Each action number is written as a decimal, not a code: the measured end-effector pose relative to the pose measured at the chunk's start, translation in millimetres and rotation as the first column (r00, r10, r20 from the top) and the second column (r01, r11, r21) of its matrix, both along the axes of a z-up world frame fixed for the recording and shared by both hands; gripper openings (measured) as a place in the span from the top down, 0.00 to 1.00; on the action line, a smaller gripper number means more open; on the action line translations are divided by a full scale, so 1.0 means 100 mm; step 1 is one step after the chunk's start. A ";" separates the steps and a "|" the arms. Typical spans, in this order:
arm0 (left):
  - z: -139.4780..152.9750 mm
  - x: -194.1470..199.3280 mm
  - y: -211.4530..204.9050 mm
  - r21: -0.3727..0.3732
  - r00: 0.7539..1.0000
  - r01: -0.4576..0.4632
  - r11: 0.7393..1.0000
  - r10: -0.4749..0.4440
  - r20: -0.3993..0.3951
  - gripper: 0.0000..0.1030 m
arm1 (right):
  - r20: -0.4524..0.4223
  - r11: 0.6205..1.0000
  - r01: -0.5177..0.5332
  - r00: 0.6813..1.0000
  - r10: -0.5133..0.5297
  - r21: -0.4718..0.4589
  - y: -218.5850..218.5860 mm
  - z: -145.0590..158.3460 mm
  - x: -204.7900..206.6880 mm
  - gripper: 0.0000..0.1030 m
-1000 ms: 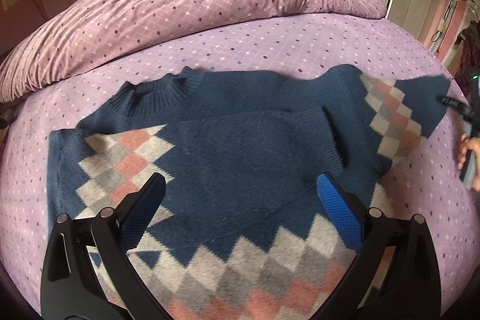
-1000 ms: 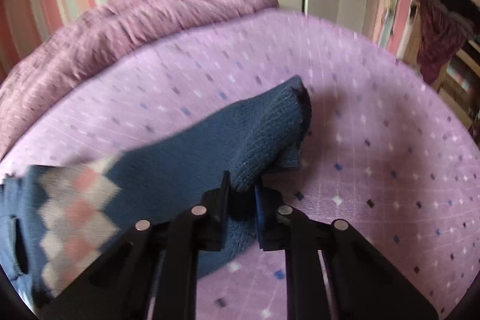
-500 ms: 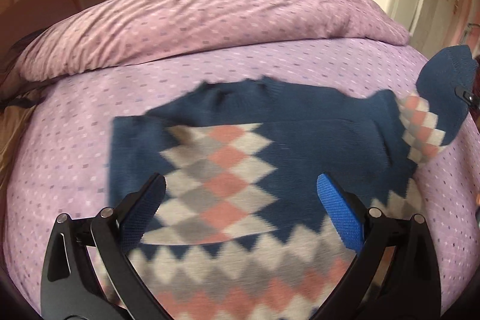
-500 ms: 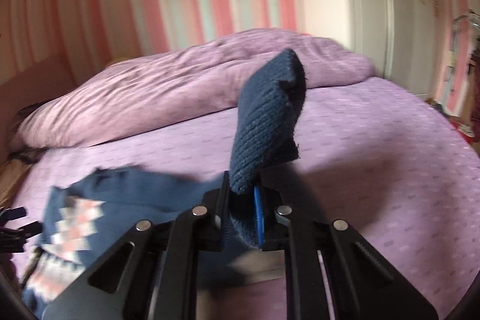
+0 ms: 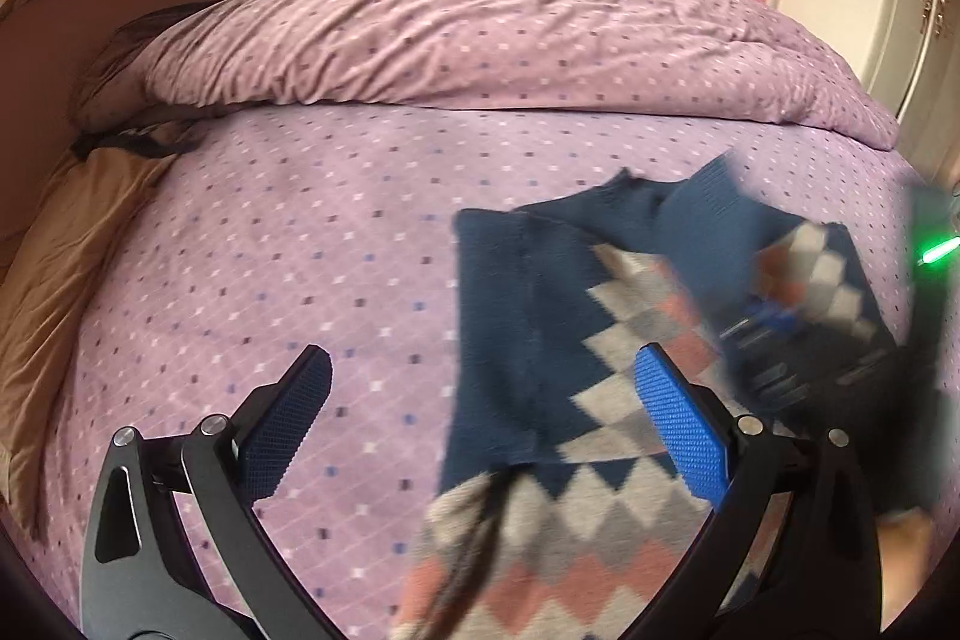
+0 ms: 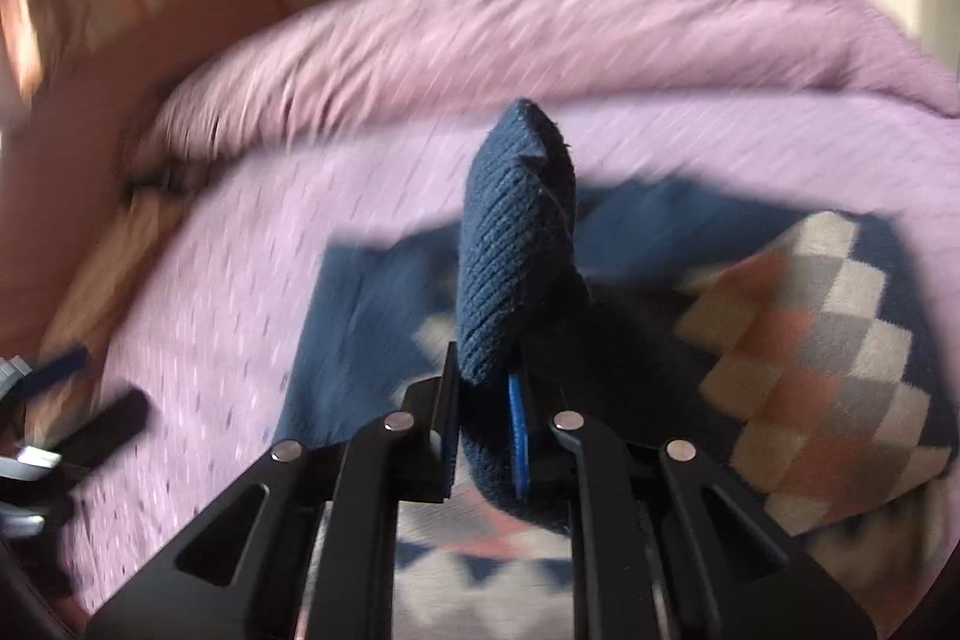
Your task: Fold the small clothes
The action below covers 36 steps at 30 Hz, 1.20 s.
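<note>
The right tongs [image 6: 486, 436] pinch a navy sleeve cuff [image 6: 516, 244] above the sweater [image 5: 540, 340] on the bed [image 5: 300, 232]; the left tongs [image 5: 480, 424] hang spread, empty, at the sweater's edge; judged risk: the unpinned body drags or the fold bunches.

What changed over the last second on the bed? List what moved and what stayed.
The right gripper carried the sweater's cuff up off the bedspread and across over the sweater body, folding the sleeve inward. The left gripper swung aside, so the sweater now sits to the right in its view. Unchanged: right jaws clamped on the cuff, left jaws open and empty.
</note>
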<state>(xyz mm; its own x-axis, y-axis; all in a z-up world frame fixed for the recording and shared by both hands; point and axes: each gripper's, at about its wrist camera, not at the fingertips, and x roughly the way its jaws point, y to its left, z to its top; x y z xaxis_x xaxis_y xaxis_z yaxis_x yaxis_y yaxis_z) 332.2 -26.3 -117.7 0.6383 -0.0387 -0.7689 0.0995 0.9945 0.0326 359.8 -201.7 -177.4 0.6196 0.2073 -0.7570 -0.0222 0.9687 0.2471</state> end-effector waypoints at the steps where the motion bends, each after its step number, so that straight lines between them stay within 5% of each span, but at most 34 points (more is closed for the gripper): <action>1: -0.01 -0.01 0.05 0.004 1.000 -0.004 1.000 0.004 -0.002 0.03 | -0.046 0.999 -0.030 0.999 0.029 -0.024 0.16 -0.16 0.04 0.80; 2: -0.02 -0.01 0.10 0.010 1.000 -0.008 1.000 0.008 -0.006 0.03 | -0.064 0.998 -0.050 0.997 0.047 -0.042 0.25 -0.23 0.04 0.77; 4: -0.06 -0.02 0.16 0.017 1.000 -0.010 1.000 0.010 -0.014 0.03 | -0.072 0.995 -0.095 0.993 0.092 -0.040 0.33 -0.30 -0.04 0.50; 6: -0.10 -0.02 0.19 0.013 1.000 -0.013 1.000 0.013 -0.021 0.03 | -0.032 0.993 -0.100 0.995 0.099 -0.055 0.26 -0.23 -0.18 0.38; 17: -0.77 0.19 -0.20 -0.227 0.990 0.010 0.974 -0.041 -0.134 0.06 | 0.076 0.992 0.073 0.995 -0.065 -0.106 -1.01 0.31 -0.50 0.32; 20: -1.01 0.27 -0.35 -0.259 0.987 -0.007 0.966 -0.036 -0.160 0.40 | 0.078 0.989 0.093 0.993 -0.085 -0.116 -1.19 0.31 -0.59 0.32; 21: -1.12 0.32 -0.39 -0.273 0.981 -0.010 0.962 -0.042 -0.187 0.62 | 0.075 0.988 0.100 0.993 -0.091 -0.122 -1.25 0.30 -0.62 0.32; 25: -1.25 0.41 -0.40 -0.306 0.977 -0.035 0.951 -0.031 -0.209 0.79 | 0.067 0.985 0.111 0.992 -0.103 -0.130 -1.42 0.27 -0.72 0.32; 27: -1.20 0.43 -0.41 -0.277 0.981 -0.017 0.961 -0.037 -0.190 0.90 | 0.068 0.984 0.118 0.992 -0.109 -0.134 -1.48 0.26 -0.75 0.32; 31: -0.80 0.41 -0.49 -0.182 0.992 0.082 0.980 -0.097 -0.076 0.92 | 0.081 0.983 0.148 0.987 -0.139 -0.106 -1.56 0.27 -0.80 0.32; 34: -0.40 0.28 -0.58 -0.006 0.984 0.166 0.986 -0.166 0.068 0.92 | 0.082 0.982 0.158 0.985 -0.150 -0.103 -1.57 0.25 -0.80 0.32; 36: -0.39 0.31 -0.60 0.076 0.976 0.204 0.976 -0.209 0.066 0.91 | 0.073 0.982 0.153 0.987 -0.146 -0.114 -1.55 0.23 -0.80 0.32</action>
